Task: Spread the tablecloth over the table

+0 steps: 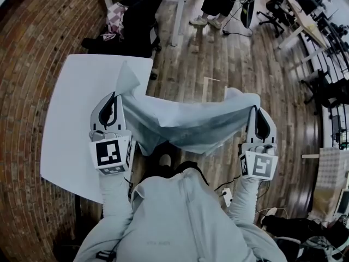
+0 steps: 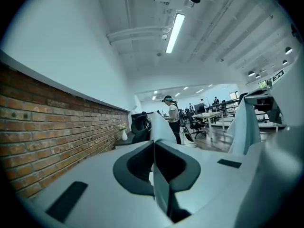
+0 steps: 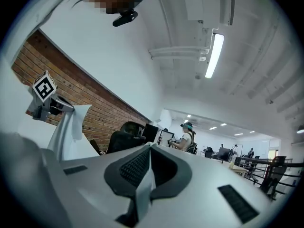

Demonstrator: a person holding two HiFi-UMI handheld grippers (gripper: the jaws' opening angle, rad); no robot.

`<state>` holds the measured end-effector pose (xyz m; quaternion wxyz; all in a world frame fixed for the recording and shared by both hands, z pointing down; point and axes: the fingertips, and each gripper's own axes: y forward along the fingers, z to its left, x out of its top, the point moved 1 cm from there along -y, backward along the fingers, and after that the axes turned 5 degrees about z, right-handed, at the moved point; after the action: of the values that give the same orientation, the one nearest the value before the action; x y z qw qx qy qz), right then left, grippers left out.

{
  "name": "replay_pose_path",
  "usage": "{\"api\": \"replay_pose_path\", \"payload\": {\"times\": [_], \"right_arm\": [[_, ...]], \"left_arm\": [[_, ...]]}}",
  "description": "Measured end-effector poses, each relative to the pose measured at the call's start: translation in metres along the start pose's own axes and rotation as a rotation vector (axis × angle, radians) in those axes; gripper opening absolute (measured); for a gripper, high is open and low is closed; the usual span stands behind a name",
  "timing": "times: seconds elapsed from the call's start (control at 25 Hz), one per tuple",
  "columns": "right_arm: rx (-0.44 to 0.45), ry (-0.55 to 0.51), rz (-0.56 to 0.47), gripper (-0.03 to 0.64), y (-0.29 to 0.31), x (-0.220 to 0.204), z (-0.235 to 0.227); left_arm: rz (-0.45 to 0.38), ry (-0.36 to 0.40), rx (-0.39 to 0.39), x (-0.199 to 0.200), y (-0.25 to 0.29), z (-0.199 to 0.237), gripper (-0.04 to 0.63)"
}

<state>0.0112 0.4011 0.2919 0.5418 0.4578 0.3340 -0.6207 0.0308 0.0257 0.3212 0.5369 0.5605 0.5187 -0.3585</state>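
The pale tablecloth point(image 1: 185, 121) hangs stretched in the air between my two grippers, sagging in the middle. My left gripper point(image 1: 115, 101) is shut on one corner, above the right edge of the white table point(image 1: 76, 119). My right gripper point(image 1: 254, 112) is shut on the other end, over the wooden floor to the right of the table. In the left gripper view the jaws point(image 2: 153, 145) pinch a thin fold of cloth point(image 2: 160, 184). The right gripper view shows its jaws point(image 3: 150, 150) closed on a cloth strip point(image 3: 141, 190). Most of the cloth hangs beside the table, not over it.
A brick wall point(image 2: 52, 132) runs along the table's far side. A black office chair point(image 1: 139, 21) stands beyond the table's far end. A person point(image 1: 218, 1) stands further back, with desks and chairs point(image 1: 305, 15) at the right. My own body fills the bottom of the head view.
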Motion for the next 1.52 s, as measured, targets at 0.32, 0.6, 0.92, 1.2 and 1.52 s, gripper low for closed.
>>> {"api": "replay_pose_path", "payload": {"times": [0.32, 0.6, 0.92, 1.2, 1.52], "right_arm": [[0.042, 0.013, -0.086, 0.021, 0.053, 0.029, 0.006], [0.23, -0.006, -0.164, 0.021, 0.148, 0.056, 0.041], [0.579, -0.018, -0.271, 0.021, 0.286, 0.094, 0.127], [0.874, -0.04, -0.377, 0.021, 0.347, 0.123, 0.208], [1.085, -0.038, -0.42, 0.021, 0.37, 0.131, 0.263]], "left_arm": [[-0.013, -0.024, 0.103, 0.002, 0.004, 0.044, 0.026], [0.033, -0.083, 0.318, -0.014, -0.01, 0.092, 0.026], [0.15, -0.176, 0.703, -0.045, -0.055, 0.136, 0.026], [0.204, -0.263, 1.035, -0.06, -0.106, 0.121, 0.026], [0.269, -0.309, 1.378, -0.063, -0.181, 0.086, 0.026]]}}
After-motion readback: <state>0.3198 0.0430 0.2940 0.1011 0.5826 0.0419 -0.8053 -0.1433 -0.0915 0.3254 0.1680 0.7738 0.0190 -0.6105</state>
